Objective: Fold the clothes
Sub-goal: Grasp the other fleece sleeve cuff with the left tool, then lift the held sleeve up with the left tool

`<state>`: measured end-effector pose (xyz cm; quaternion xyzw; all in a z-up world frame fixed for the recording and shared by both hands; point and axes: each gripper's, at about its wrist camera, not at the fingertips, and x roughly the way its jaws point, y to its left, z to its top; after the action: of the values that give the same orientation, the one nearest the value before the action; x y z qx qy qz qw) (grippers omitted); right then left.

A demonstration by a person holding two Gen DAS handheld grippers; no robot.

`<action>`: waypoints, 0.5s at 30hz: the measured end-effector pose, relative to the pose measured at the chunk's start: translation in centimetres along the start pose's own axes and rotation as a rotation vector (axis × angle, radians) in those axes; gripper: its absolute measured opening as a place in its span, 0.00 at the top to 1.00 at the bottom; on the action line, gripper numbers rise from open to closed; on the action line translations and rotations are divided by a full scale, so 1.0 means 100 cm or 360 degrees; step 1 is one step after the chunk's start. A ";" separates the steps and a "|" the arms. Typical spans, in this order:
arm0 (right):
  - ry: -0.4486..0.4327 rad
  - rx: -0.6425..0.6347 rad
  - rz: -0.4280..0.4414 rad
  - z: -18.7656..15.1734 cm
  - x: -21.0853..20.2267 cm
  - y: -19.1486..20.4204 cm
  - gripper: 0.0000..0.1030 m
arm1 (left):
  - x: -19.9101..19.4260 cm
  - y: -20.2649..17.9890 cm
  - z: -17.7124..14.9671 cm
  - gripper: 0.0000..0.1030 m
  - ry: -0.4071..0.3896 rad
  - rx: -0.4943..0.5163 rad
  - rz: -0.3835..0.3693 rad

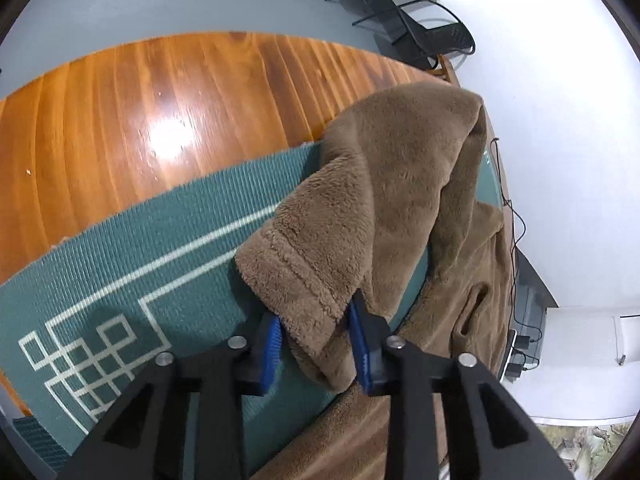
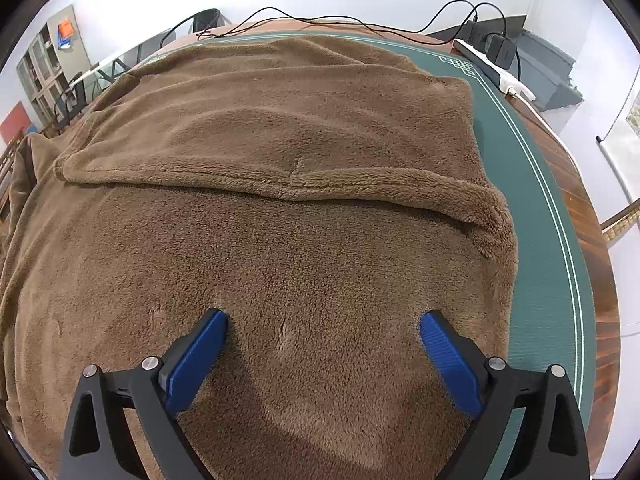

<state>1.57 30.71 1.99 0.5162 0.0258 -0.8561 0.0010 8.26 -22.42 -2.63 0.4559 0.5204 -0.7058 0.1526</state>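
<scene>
A brown fleece garment (image 2: 280, 208) lies spread over a green mat (image 2: 560, 240) on a wooden table. A folded-over panel with a thick hem (image 2: 304, 182) crosses its middle. My right gripper (image 2: 323, 326) is open, its blue fingertips pressing down on the fleece near the front edge. In the left wrist view my left gripper (image 1: 316, 330) is shut on the cuff of the garment's sleeve (image 1: 312, 280) and holds it lifted above the mat (image 1: 160, 288). The sleeve arcs up and drops to the body of the garment (image 1: 472, 280) at the right.
Bare wooden tabletop (image 1: 140, 120) lies beyond the mat on the left. A white power strip (image 2: 494, 68) with black adapters and cables sits at the table's far right edge. Black chairs (image 1: 420, 20) stand past the table. Shelves (image 2: 44, 76) stand against the wall.
</scene>
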 end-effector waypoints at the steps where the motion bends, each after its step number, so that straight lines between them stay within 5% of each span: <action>1: -0.0001 0.0001 -0.0002 0.000 0.000 0.000 0.02 | 0.000 -0.001 0.001 0.73 0.0003 0.0011 0.0000; 6: -0.0011 0.0004 -0.0002 -0.003 -0.001 0.000 0.01 | -0.008 -0.010 0.012 0.76 -0.0029 0.0045 0.0000; 15: -0.0022 0.0017 -0.0012 -0.004 -0.001 0.001 0.01 | -0.088 -0.061 0.086 0.76 -0.0383 0.0282 0.0040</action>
<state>1.94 30.60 1.91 0.5103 0.0233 -0.8597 -0.0048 4.62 -29.69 8.48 0.3862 0.4283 -0.7965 0.1819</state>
